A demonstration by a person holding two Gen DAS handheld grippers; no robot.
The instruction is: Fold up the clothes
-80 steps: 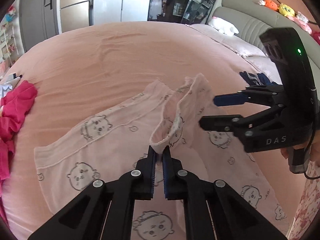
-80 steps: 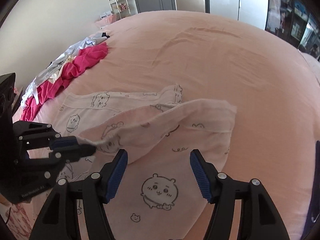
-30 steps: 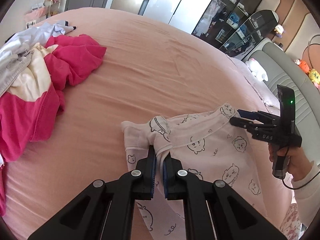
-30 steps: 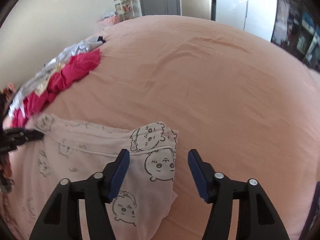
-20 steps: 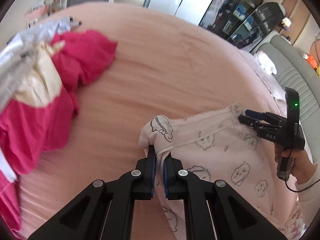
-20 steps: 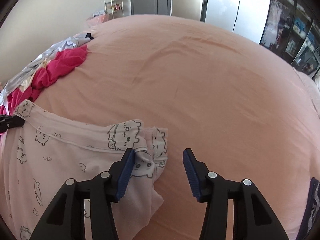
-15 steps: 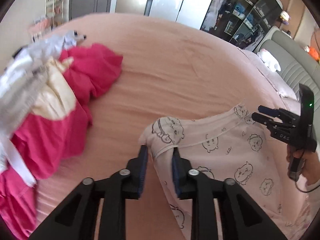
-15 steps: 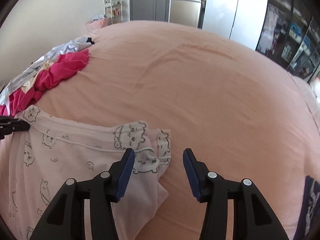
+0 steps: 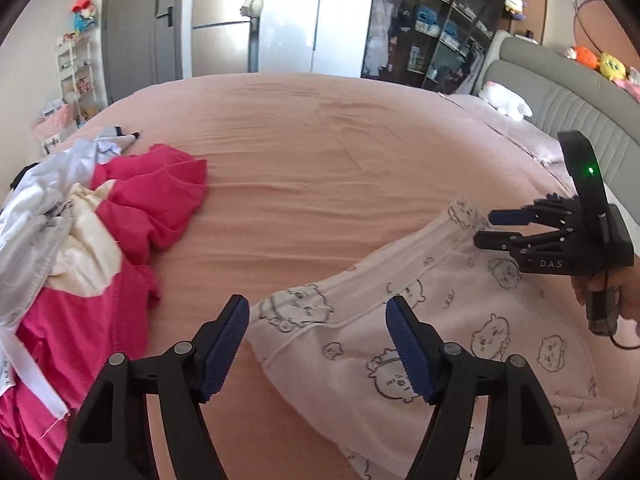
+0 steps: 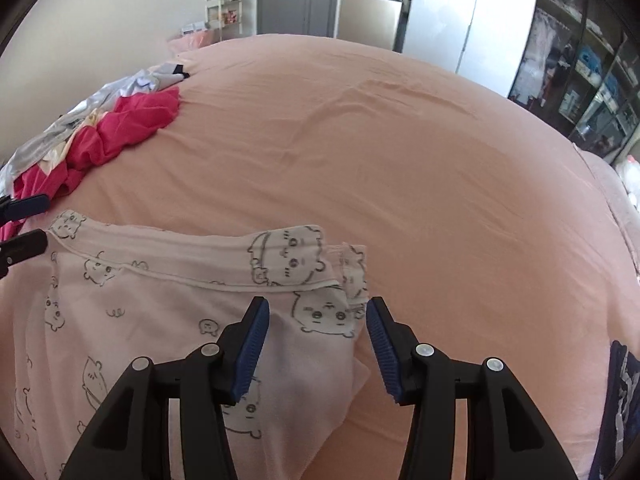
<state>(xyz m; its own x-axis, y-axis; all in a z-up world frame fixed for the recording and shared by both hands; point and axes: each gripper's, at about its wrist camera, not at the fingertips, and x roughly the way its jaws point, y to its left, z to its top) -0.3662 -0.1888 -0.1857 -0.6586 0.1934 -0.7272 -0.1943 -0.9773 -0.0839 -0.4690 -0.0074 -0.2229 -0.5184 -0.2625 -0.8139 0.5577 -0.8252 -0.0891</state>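
A pale pink garment printed with cartoon bears (image 9: 420, 332) lies folded on the pink bed (image 9: 320, 168). My left gripper (image 9: 318, 344) is open and empty, its jaws on either side of the garment's near corner. My right gripper (image 10: 316, 340) is open and empty over the garment's other folded corner (image 10: 304, 280). The right gripper also shows in the left wrist view (image 9: 496, 226), held in a hand at the garment's far edge. The left gripper's fingertips (image 10: 24, 224) show at the left edge of the right wrist view.
A heap of bright pink, cream and grey clothes (image 9: 80, 248) lies on the bed to the left; it also shows in the right wrist view (image 10: 100, 136). A dark blue item (image 10: 620, 400) lies at the right edge. A grey headboard (image 9: 560, 100) and cabinets (image 9: 420, 32) stand beyond.
My left gripper carried the garment's edge over to the left, then opened and let it go. The garment now lies folded. My right gripper has stayed open over the other corner.
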